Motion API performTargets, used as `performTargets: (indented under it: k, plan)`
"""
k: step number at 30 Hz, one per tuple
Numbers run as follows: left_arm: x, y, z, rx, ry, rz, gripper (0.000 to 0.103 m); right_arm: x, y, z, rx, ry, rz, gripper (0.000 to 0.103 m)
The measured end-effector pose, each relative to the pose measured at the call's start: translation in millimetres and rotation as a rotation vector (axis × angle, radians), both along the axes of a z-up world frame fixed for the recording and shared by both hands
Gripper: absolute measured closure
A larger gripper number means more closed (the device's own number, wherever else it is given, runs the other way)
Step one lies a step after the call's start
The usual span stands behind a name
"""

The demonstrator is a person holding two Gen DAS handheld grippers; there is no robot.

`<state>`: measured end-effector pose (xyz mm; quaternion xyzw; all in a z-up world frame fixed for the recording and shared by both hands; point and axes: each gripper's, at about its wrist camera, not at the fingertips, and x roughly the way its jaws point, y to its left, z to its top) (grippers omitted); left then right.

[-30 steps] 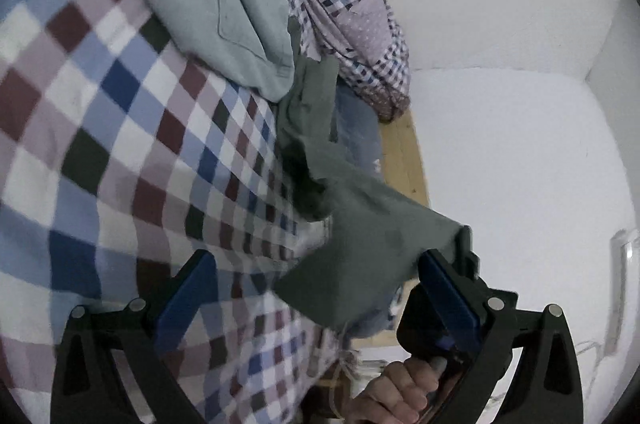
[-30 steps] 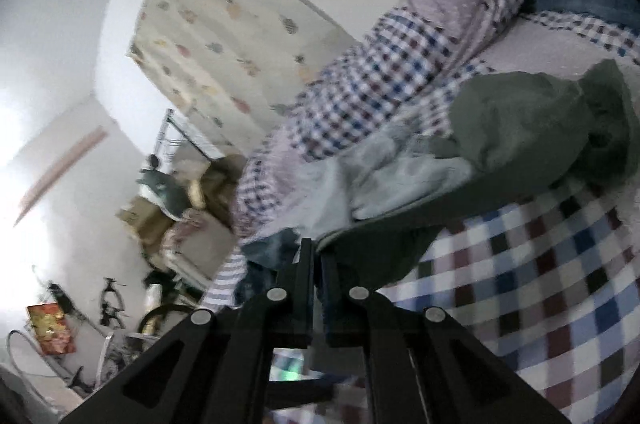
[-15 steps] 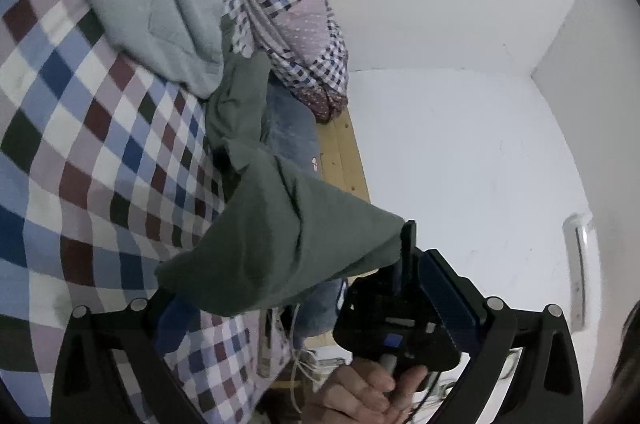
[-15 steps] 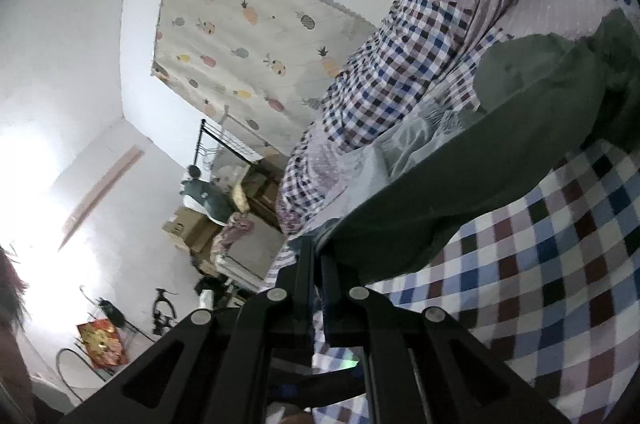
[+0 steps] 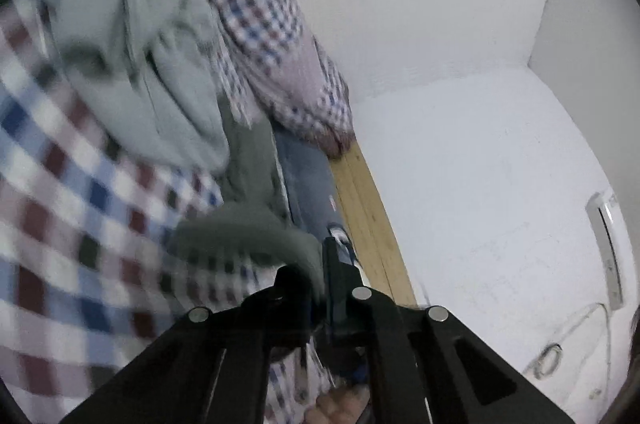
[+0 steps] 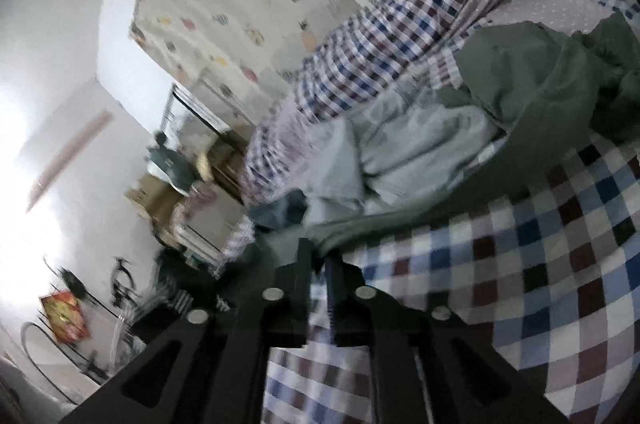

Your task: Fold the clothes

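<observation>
Left hand-held gripper (image 5: 320,264) pinches olive garment (image 5: 248,224) over the checked bedsheet (image 5: 60,224).

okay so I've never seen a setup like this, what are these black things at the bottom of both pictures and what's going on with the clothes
Those black parts are handheld grippers, one in each of a person's hands, each carrying a fisheye camera that looks along its fingers. One picture comes from the left gripper, the other from the right gripper. Both are shut on the same dark green garment, at different edges. It lies over a checked bedsheet, beside a crumpled light grey garment and a small-checked quilt. The pictures are blurred by motion.
</observation>
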<state>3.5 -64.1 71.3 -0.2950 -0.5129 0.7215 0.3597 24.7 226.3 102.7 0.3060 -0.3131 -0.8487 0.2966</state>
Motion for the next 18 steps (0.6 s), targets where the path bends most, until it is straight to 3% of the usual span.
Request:
performTargets:
  k: [2, 4, 12, 18]
  plan:
    - [-3, -25, 7, -0.009, 0.008, 0.073, 0.101, -1, -5, -7, 0.039, -0.013, 0.006, 0.057]
    - [-6, -51, 14, -0.017, 0.013, 0.147, 0.102, -1, -7, -13, 0.054, -0.010, 0.009, 0.052]
    - [3, -154, 35, -0.031, 0.053, 0.410, 0.102, -11, -6, -34, 0.150, -0.046, -0.026, 0.049]
    - [25, -240, 43, -0.028, 0.063, 0.660, 0.102, -16, 30, -37, 0.201, -0.052, -0.122, 0.049]
